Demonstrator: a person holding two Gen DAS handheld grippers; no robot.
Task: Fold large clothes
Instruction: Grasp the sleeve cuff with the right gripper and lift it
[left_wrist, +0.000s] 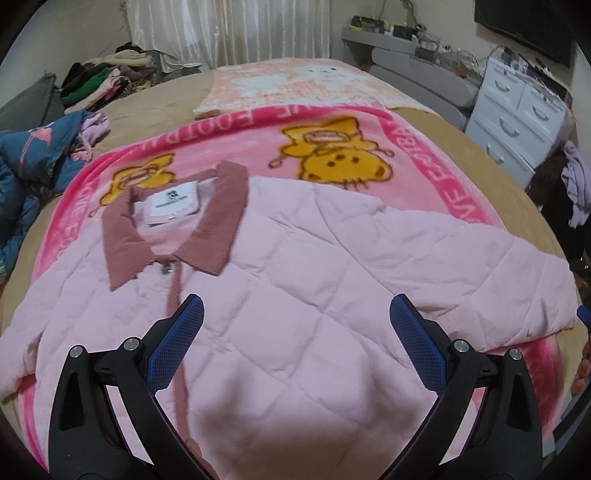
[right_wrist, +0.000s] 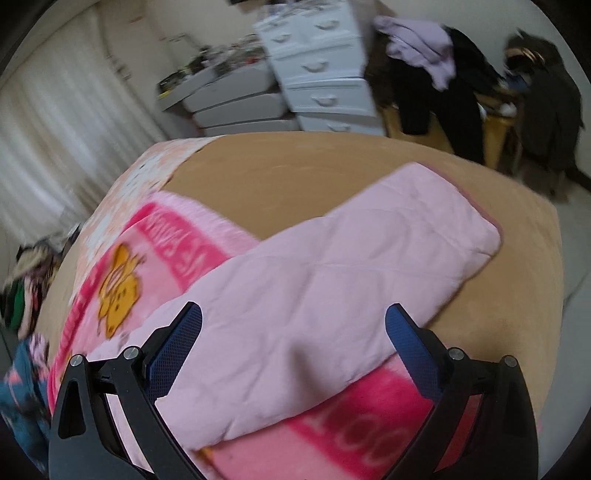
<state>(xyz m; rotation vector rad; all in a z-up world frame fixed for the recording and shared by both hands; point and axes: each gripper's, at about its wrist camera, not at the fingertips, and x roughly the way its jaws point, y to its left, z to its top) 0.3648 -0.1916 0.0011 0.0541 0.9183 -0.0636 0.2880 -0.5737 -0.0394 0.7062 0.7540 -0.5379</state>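
Note:
A pale pink quilted jacket (left_wrist: 295, 266) lies front up on a pink cartoon blanket (left_wrist: 332, 147) on the bed, its dusty-rose collar (left_wrist: 173, 229) at the left. My left gripper (left_wrist: 295, 314) is open and empty, hovering over the jacket's chest. The jacket's sleeve (right_wrist: 351, 266) stretches out to the right across the blanket (right_wrist: 155, 258) and the tan bed cover. My right gripper (right_wrist: 293, 321) is open and empty, just above the sleeve near the shoulder. The right wrist view is blurred.
A tan bed cover (left_wrist: 155, 107) spreads under the blanket. A blue patterned garment (left_wrist: 33, 162) and a pile of clothes (left_wrist: 107, 81) lie at the left. White drawers (left_wrist: 517, 114) stand beside the bed on the right. Dark clothes (right_wrist: 443, 85) hang beyond the bed.

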